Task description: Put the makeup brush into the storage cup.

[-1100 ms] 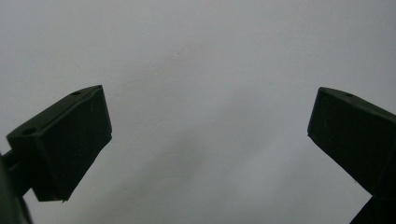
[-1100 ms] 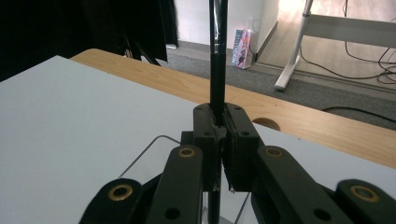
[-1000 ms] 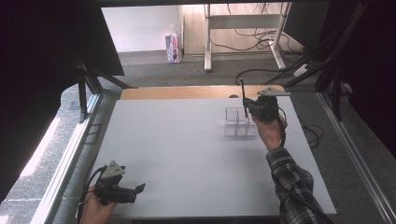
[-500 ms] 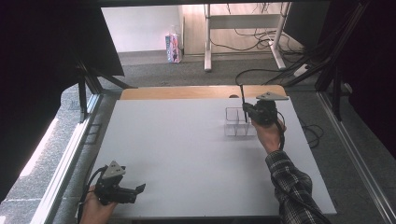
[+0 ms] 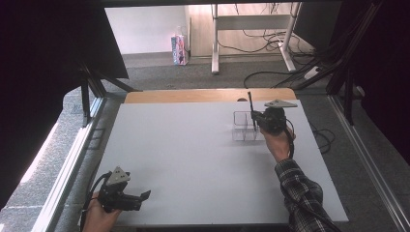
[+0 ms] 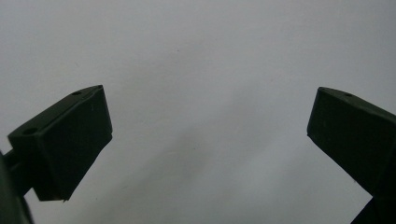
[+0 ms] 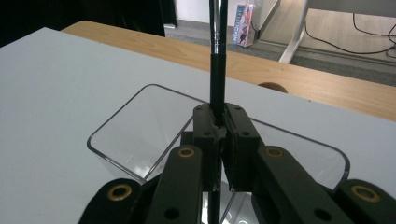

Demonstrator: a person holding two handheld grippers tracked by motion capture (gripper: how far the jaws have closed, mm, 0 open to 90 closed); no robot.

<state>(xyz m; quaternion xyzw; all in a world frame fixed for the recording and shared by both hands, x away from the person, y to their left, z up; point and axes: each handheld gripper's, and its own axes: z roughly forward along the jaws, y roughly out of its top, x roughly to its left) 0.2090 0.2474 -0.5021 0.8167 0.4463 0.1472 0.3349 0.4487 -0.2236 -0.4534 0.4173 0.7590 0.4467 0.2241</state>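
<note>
Pinching a slim black pen with a silvery upper section [image 7: 216, 70] upright between pressed-together jaws, right gripper [image 5: 256, 122] at about two o'clock on the white rectangular tabletop [image 5: 193, 159], held over a clear plastic compartmented holder [image 7: 140, 135]; pen rising toward twelve o'clock past the jaw tips, lower end dipping into the holder, though touching its floor or not cannot be told. Resting at about seven o'clock near the table's front edge, left gripper [image 5: 138, 198] with jaws spread wide and bare tabletop between them, well apart from pen and holder.
</note>
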